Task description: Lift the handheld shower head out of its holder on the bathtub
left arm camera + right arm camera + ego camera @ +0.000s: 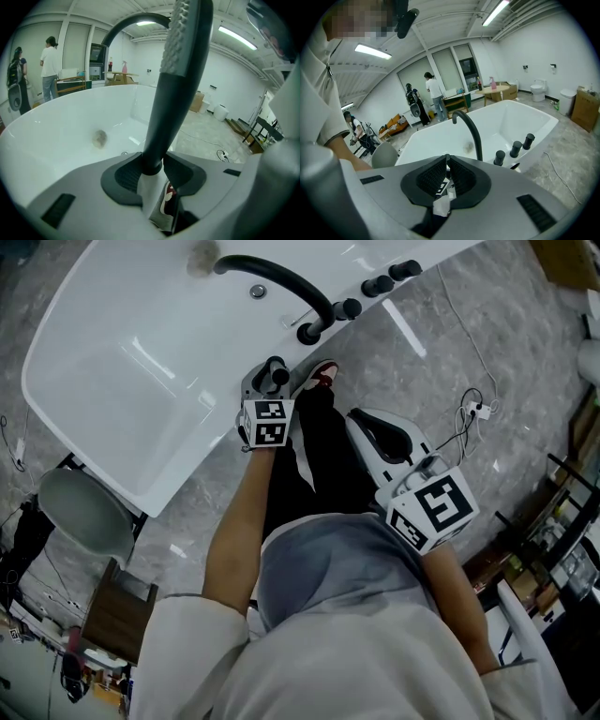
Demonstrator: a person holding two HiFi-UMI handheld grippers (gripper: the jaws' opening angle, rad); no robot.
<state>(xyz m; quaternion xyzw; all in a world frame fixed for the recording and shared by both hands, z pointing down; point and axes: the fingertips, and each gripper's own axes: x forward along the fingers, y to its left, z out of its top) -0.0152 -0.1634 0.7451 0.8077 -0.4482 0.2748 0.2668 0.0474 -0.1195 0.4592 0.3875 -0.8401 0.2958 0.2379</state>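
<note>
Two grippers are in your hands. Your left gripper [151,172] sits at the rim of the white bathtub [112,381] and is angled downward. Its jaws are set around the dark handle of the handheld shower head [161,112], and the pads meet the handle on both sides. The shower head stands upright at the rim with its textured spray face at the top. It is near the base of the black curved spout [281,279]. The jaws cover the holder, so you cannot see it. Three black knobs [378,285] line the rim beyond the spout. Your right gripper [446,159] hangs over the grey floor [450,352], off the tub and to the right of your leg [319,460]. Its jaws are together with nothing gripped between them.
</note>
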